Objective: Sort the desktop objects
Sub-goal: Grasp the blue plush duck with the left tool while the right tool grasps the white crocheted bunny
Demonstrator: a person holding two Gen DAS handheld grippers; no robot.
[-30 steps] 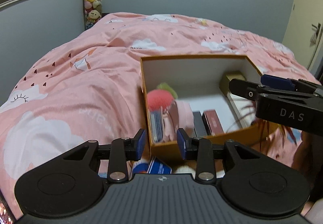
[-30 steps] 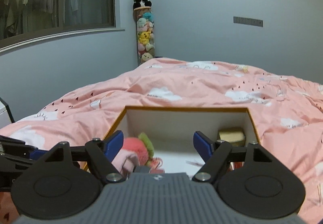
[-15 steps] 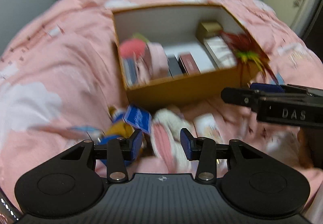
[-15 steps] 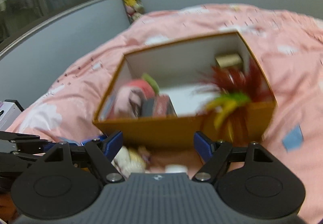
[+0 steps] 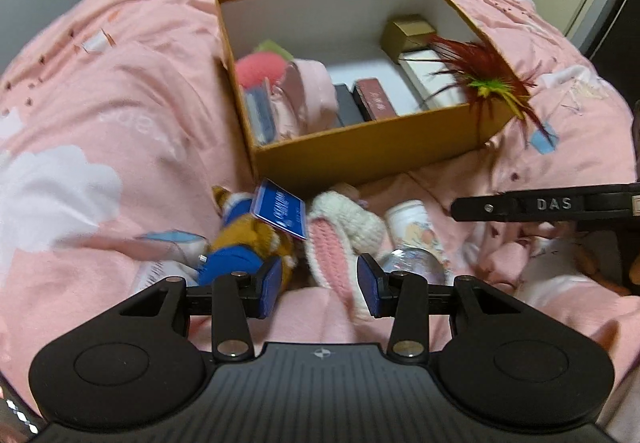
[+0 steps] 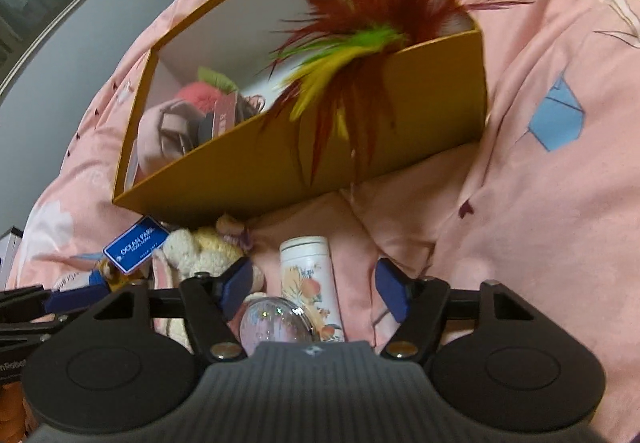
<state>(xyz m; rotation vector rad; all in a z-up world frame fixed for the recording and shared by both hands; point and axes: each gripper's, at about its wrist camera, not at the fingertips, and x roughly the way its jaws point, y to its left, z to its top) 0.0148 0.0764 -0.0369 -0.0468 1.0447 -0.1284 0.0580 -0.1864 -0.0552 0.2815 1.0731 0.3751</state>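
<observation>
One orange cardboard box (image 5: 360, 151) sits upper centre in the left wrist view, white inside, holding one pink-red plush, one pink pouch, two dark slim boxes, one gold box and one white box; a red, green and yellow feather tuft (image 5: 488, 79) hangs over its right corner. Below it lie one brown-and-blue plush (image 5: 248, 239) with a blue tag (image 5: 280, 213), one white-and-pink knitted bunny (image 5: 340, 239), one floral white bottle (image 5: 412, 223) and one clear globe (image 5: 412, 261). The left tool (image 5: 318, 285) stands open above the bunny, pads clear of it. All rests on a pink cloud-print bed (image 5: 120, 103); a door shows upper right.

In the right wrist view, the right tool (image 6: 316, 285) is closing, pads apart, the bottle (image 6: 310, 275) between them untouched; the box (image 6: 360, 131) fills the upper centre, grey wall upper left.
</observation>
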